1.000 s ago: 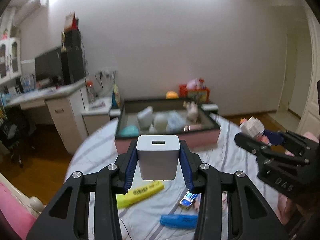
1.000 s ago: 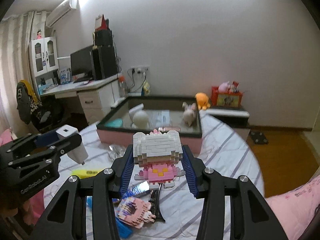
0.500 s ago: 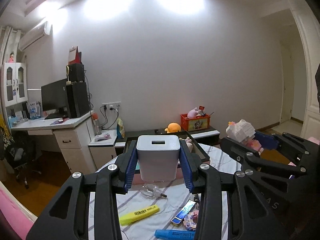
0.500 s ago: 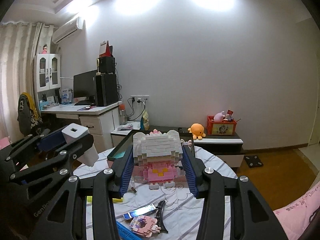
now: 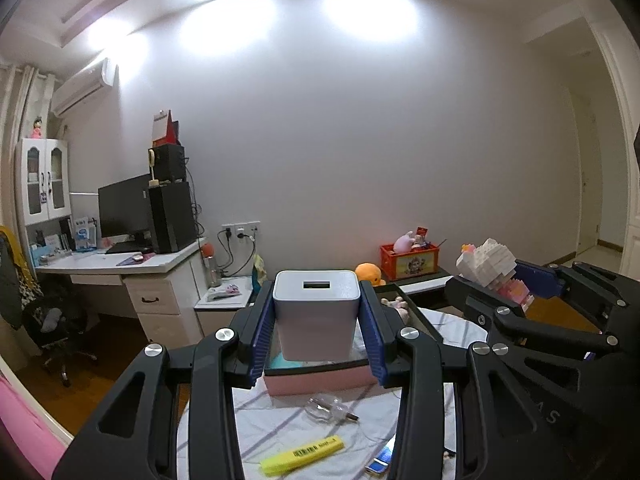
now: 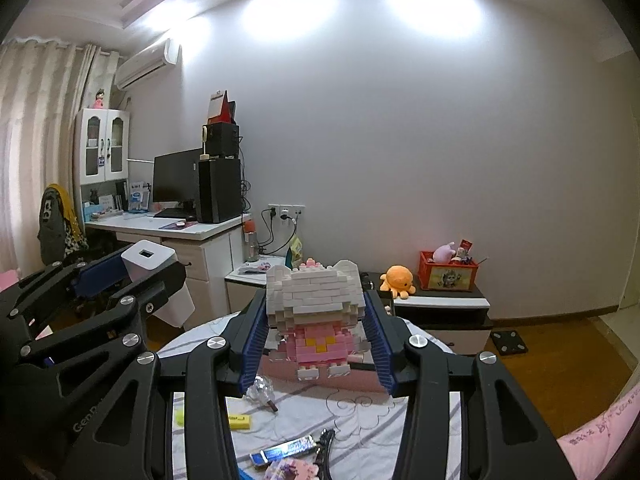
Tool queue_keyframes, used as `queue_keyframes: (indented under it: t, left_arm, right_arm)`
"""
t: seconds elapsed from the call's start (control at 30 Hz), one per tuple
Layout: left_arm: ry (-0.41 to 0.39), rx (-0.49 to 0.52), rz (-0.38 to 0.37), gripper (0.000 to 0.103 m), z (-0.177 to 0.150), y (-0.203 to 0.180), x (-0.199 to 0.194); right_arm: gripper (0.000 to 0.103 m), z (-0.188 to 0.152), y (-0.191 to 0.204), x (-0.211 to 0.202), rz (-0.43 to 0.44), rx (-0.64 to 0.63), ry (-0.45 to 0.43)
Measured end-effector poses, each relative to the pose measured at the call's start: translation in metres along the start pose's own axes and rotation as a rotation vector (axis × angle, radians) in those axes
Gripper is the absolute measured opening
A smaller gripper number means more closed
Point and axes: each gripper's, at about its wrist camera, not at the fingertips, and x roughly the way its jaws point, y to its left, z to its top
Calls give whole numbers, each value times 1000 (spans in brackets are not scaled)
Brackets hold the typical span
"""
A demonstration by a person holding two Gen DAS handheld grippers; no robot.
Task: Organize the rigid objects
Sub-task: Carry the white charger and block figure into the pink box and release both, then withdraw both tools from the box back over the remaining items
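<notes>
Both grippers have been raised further. A white charger (image 5: 316, 312) is clamped by the left gripper (image 5: 317, 336), a brick figure (image 6: 316, 316) by the right gripper (image 6: 316, 340); the pink tray's (image 5: 320, 382) contents are mostly hidden.

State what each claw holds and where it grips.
Left claw: white USB charger, by its two opposite sides. Right claw: pink-and-white block figure, by its sides.

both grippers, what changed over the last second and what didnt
Both grippers lifted and tilted up: the pink tray, seen from above a second ago, now sits low and mostly hidden behind the held items. Nothing was picked up or released. The left gripper still clamps the white charger, the right gripper the block figure. The yellow highlighter lies unmoved on the table.
</notes>
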Motion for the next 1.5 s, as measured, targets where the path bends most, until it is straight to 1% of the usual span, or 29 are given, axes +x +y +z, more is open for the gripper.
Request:
queue_keyframes:
  t: [0.23,0.33,0.4,0.57,0.6,0.73,0.77,0.83,0.87,1.0,1.1,1.17,1.2,1.23,1.27,1.3,1.33,1.37,1.4,1.43,1.5]
  left_arm:
    - [23,11,22,41,3,6,34]
    - [58,19,24,41,1,8,63]
    - [85,18,11,41,-2,11,85]
    - [172,31,-19,41,-11,13,148]
    - [204,28,-35,41,-15,14,165]
    - [292,39,-41,41,-32,13,211]
    - [331,37,-49,41,-40,13,226]
    - [381,48,-44,41,-50,12,243]
    - [401,61,-43,41,-56,11,252]
    - [441,69,-62,41,-66,5,271]
    - [462,79,-55,42,-72,3,281]
    - [467,74,-49,50,-74,6,285]
    - [468,72,-38,59,-75,8,285]
    - [466,72,-30,64,-74,10,286]
    - [462,67,-30,65,-73,12,284]
    - [457,50,-26,69,-70,15,279]
    - [453,38,-20,75,-68,18,277]
    - [443,23,-13,79,-65,22,272]
    - [421,6,-8,86,-60,26,262]
    - [408,-1,-7,91,-56,30,256]
    - [373,-13,0,92,-46,34,236]
  right_arm:
    - [48,6,-1,33,19,-9,29]
    - [48,6,-3,55,24,-16,57]
    - [48,6,-5,71,27,-24,78]
    - [48,0,-14,123,32,-31,157]
    - [48,-2,-16,134,32,-31,175]
    - [48,-16,-23,179,33,-40,272]
    - [48,-20,-24,187,33,-44,290]
    - [48,-31,-27,206,46,-42,350]
    - [48,-34,-28,211,50,-44,366]
    - [48,-46,-32,233,33,-56,423]
    - [48,-52,-36,244,27,-51,453]
    - [48,-55,-38,248,36,-49,461]
    - [48,-55,-39,249,31,-47,462]
    - [49,-56,-39,251,23,-49,471]
    - [51,-56,-39,252,22,-49,476]
    - [54,-55,-40,250,22,-45,472]
    - [63,-53,-41,247,11,-38,465]
    - [71,-51,-43,244,0,-30,458]
    - [74,-48,-46,236,-6,-12,442]
    - [80,-44,-49,233,-3,1,429]
    - [81,-36,-53,218,8,28,398]
